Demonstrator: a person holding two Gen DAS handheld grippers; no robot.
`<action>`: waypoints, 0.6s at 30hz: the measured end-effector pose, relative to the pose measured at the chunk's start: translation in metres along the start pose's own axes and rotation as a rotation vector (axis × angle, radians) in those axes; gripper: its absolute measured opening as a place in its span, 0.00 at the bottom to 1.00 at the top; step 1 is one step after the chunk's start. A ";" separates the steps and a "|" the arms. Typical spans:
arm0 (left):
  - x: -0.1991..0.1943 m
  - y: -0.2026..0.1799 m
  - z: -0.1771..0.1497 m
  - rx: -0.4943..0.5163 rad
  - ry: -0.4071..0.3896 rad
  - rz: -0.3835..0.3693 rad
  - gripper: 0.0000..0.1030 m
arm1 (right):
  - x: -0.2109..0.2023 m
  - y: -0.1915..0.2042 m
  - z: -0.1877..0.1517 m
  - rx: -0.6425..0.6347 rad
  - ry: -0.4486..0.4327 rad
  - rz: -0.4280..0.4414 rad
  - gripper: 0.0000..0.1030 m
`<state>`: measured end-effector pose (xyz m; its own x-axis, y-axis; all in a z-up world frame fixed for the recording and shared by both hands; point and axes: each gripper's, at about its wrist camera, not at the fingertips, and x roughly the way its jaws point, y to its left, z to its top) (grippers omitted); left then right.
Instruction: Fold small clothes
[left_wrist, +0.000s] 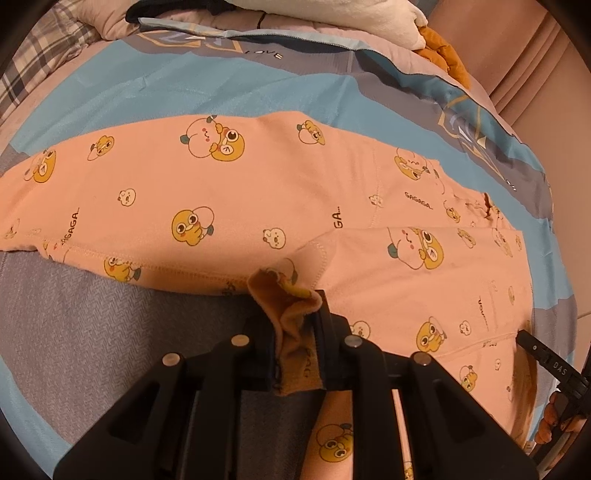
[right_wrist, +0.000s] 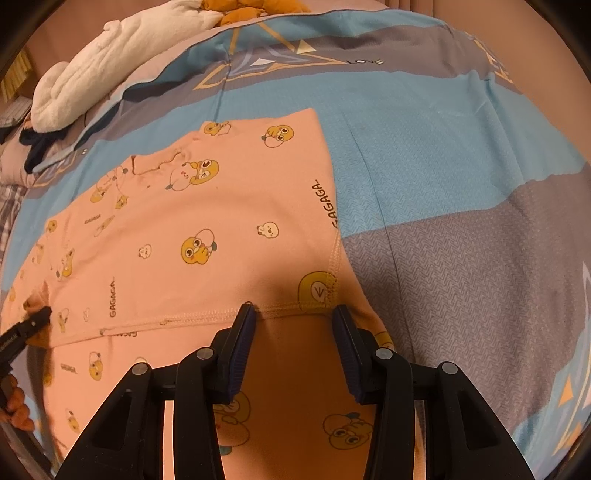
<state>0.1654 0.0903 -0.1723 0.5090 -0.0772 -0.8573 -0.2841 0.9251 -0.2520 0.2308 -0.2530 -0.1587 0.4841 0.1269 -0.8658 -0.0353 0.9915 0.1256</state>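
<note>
A pink garment (left_wrist: 221, 184) printed with yellow cartoon ducks lies spread flat on the bed, and the right wrist view shows it as well (right_wrist: 184, 221). My left gripper (left_wrist: 290, 306) is shut on a bunched fold of its near edge, which stands up between the pads. My right gripper (right_wrist: 291, 314) is open, with its fingertips at the stitched hem and flat fabric lying under the gap. One finger of the right gripper (left_wrist: 543, 354) shows at the right edge of the left wrist view. A finger of the left gripper (right_wrist: 37, 319) shows at the left edge of the right wrist view.
The bed cover (left_wrist: 184, 88) is blue and grey and reaches well past the garment on the right (right_wrist: 461, 184). A white plush bundle (right_wrist: 110, 62), an orange item (left_wrist: 443, 51), dark clothing (left_wrist: 177, 9) and plaid fabric (left_wrist: 33, 55) lie at the far end. A hand (right_wrist: 14, 406) grips the left tool.
</note>
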 end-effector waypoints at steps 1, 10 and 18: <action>0.000 0.000 0.000 -0.009 0.000 0.002 0.19 | 0.000 0.000 0.000 0.000 -0.001 0.001 0.43; -0.005 0.000 0.004 -0.090 0.037 -0.062 0.55 | -0.002 0.004 0.000 -0.018 0.030 -0.028 0.43; -0.066 -0.002 -0.007 -0.054 -0.059 -0.124 0.79 | -0.044 0.001 -0.001 -0.008 -0.036 -0.058 0.45</action>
<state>0.1265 0.0907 -0.1180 0.5890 -0.1659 -0.7909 -0.2589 0.8884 -0.3792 0.2086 -0.2574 -0.1206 0.5169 0.0685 -0.8533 -0.0134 0.9973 0.0720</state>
